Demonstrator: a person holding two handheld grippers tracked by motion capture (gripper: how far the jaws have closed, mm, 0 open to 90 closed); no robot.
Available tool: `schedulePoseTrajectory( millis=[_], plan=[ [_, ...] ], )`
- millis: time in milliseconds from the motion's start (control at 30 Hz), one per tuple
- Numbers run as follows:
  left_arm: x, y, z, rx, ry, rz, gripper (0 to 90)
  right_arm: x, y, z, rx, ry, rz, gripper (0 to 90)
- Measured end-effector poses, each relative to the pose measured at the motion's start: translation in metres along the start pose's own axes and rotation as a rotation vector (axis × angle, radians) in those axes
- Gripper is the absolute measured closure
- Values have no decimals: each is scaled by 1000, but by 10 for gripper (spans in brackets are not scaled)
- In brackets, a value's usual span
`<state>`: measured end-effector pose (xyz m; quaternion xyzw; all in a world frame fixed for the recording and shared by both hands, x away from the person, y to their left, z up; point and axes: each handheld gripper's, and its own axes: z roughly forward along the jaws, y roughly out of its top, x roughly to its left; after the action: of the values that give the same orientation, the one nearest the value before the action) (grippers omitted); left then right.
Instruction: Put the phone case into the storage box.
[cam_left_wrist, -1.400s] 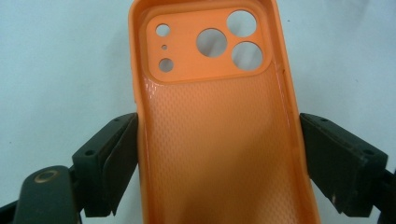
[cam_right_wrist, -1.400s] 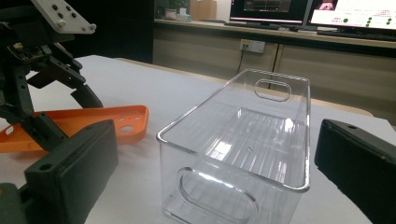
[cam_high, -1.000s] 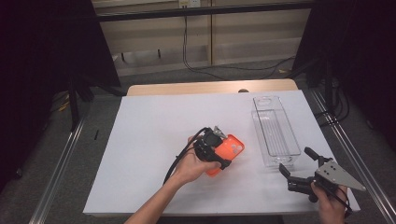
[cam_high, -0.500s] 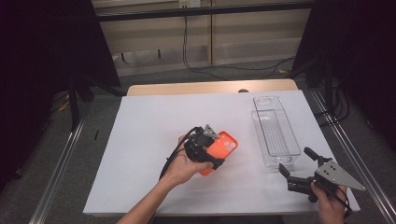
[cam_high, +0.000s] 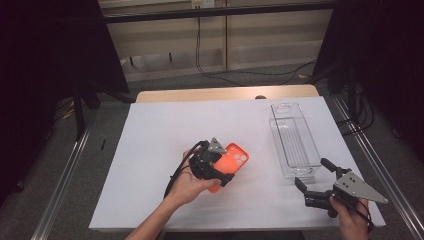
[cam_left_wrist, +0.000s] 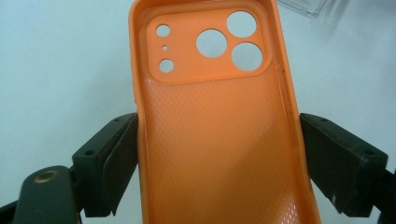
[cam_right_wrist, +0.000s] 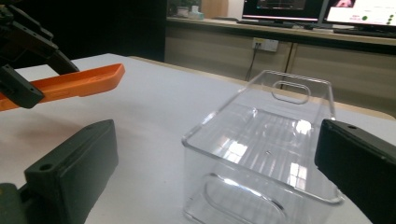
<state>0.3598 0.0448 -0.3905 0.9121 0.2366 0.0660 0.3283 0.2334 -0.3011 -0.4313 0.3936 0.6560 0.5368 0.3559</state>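
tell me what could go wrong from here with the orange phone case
The left gripper pinches the orange phone case by its soft side walls, so it may flex and slip out. The case is held above the white table, so it could drop there, short of the clear bin. The open right gripper sits close to the bin and could nudge it.

Orange phone case (cam_left_wrist: 219, 140), inside up, clamped between black tongs (cam_left_wrist: 219, 158), white table (cam_left_wrist: 60, 70)
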Motion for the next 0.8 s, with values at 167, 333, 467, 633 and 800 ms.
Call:
schedulePoseTrajectory(
  millis=[167,333,467,633,800],
  plan=[
    [0,-4,-9,-15,27,4,153,9,10,8,10,41,3,0],
    [0,-9,-17,-55,47,-2,153,19,24,24,44,127,-19,0],
    [0,-15,-14,-39,76,18,153,27,31,42,53,159,-25,0],
    [-4,-19,-12,-37,92,51,153,37,32,60,62,179,-9,0],
    [-9,-19,-14,-49,107,68,153,44,40,69,110,172,-6,0]
  ],
)
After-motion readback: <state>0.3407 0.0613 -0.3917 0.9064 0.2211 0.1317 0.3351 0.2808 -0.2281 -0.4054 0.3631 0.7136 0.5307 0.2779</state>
